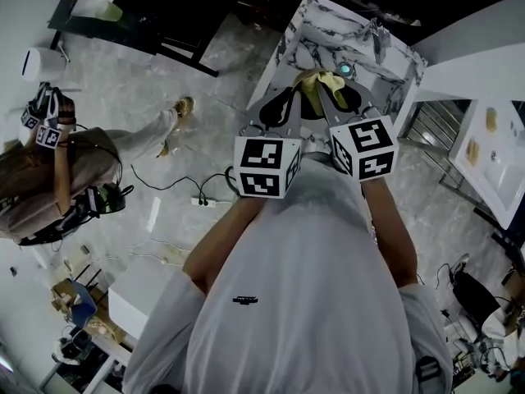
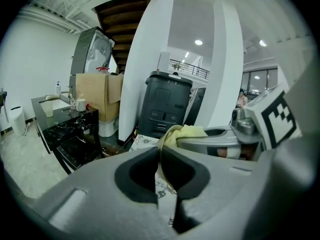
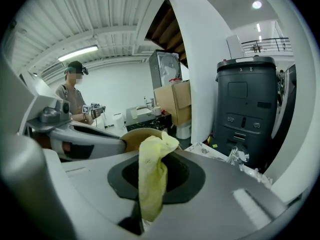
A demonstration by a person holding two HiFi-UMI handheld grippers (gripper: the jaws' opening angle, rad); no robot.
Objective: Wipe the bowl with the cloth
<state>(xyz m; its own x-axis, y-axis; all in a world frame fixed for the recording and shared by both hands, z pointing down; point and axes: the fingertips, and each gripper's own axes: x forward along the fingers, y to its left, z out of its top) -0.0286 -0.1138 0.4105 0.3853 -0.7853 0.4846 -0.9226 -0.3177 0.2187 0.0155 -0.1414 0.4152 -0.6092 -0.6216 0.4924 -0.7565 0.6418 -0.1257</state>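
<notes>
Head view puts both your grippers over the near edge of the marble surface (image 1: 324,31), with open floor (image 1: 139,97) to its left and another person (image 1: 49,179) well apart. Left gripper (image 2: 161,169): jaws pinched on the thin rim of the bowl (image 3: 137,136). Right gripper (image 3: 152,181): jaws clamped on the yellow cloth (image 3: 155,151), whose top sits just beside the bowl. From above, the bowl is hard to make out behind cloth and jaws.
</notes>
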